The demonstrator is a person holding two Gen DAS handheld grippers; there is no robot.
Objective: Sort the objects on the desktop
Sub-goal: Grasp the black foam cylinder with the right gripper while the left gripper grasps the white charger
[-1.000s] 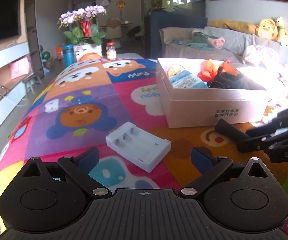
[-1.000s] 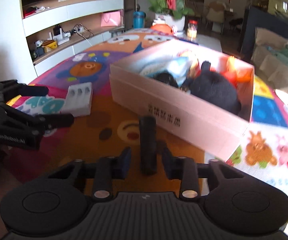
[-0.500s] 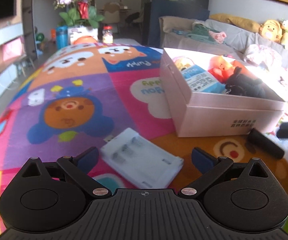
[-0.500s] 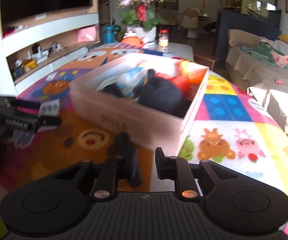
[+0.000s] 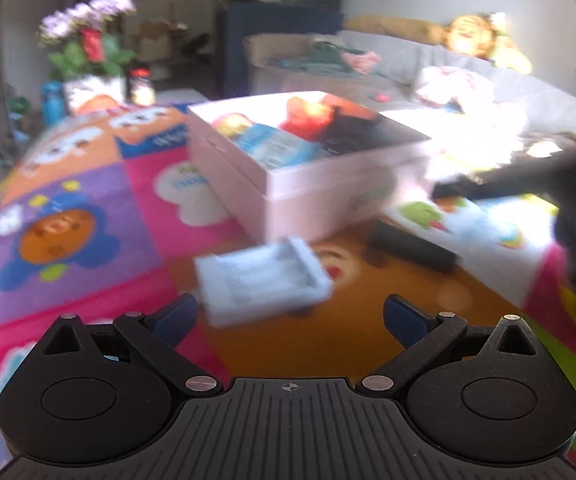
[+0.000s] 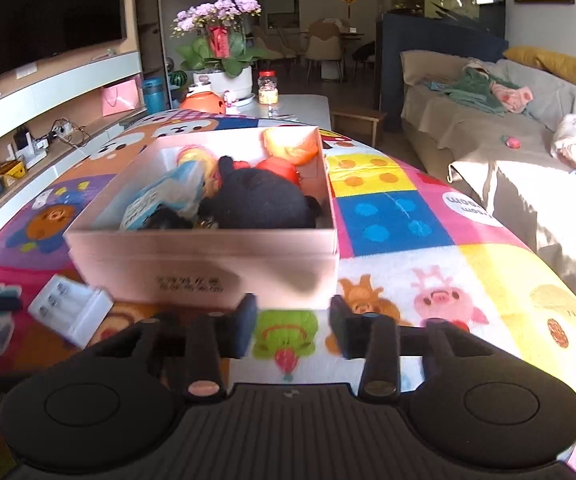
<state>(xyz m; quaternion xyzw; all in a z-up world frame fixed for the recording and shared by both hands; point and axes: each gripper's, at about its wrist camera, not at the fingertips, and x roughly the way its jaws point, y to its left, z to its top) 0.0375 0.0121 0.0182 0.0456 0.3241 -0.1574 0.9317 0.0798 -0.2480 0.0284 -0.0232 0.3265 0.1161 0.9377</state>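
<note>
A white battery charger (image 5: pixel 263 280) lies on the colourful mat just ahead of my open, empty left gripper (image 5: pixel 290 314). It also shows in the right wrist view (image 6: pixel 69 312), left of the pink cardboard box (image 6: pixel 207 264). The box (image 5: pixel 308 196) holds a black plush toy (image 6: pixel 255 200), a blue packet (image 6: pixel 159 200) and orange toys. A black cylinder (image 5: pixel 412 246) lies on the mat right of the charger. My right gripper (image 6: pixel 292 330) is open and empty, in front of the box's near wall. The left wrist view is blurred.
A flowerpot (image 6: pixel 219 52), a jar (image 6: pixel 267 88) and an orange toy (image 6: pixel 201 102) stand at the table's far end. A sofa (image 6: pixel 508 128) with clothes runs along the right. A TV shelf (image 6: pixel 47 120) is on the left.
My right gripper let go of the black cylinder, opened and swung right to face the box. My left gripper moved toward the charger, which now lies turned and closer to the box.
</note>
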